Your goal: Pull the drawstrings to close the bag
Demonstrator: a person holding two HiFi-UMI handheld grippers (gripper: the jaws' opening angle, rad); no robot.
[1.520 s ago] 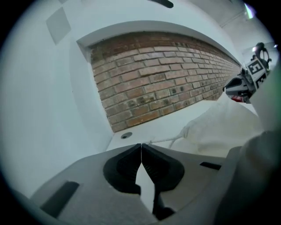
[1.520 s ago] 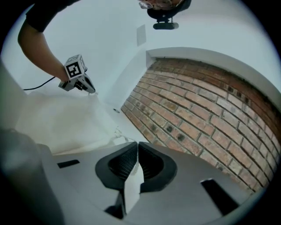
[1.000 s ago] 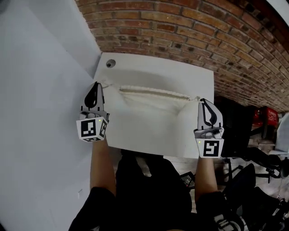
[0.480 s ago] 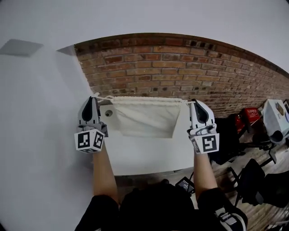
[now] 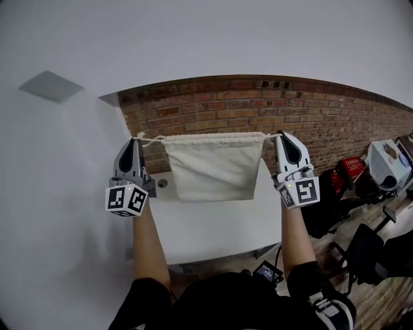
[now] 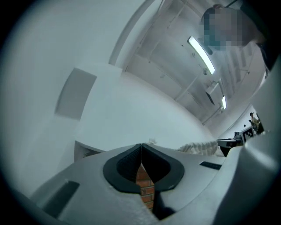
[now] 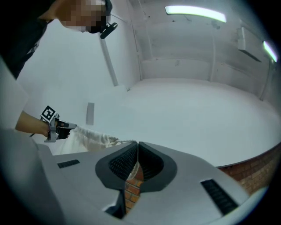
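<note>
1. Cream cloth drawstring bag [image 5: 211,171] hangs mid-frame, clear above white bench [image 5: 213,225]; mouth gathered.
2. Left gripper [image 5: 135,142] & right gripper [image 5: 282,136]: fingers pressed together, each pinching a thin white cord [image 5: 150,138] end.
3. Est. light, soft, limp; cords may slip. Grip at cord ends, not the fabric.

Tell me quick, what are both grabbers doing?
Left gripper: closed, pinching the left white cord drawstring of the hanging cream cloth bag.
Right gripper: closed, pinching the right white cord drawstring.

Lab-like workroom: bare brick wall [image 5: 258,103], white table [image 5: 206,225], black chairs [image 5: 368,254], wood floor [image 5: 390,303], ceiling strip lights [image 7: 195,13].
</note>
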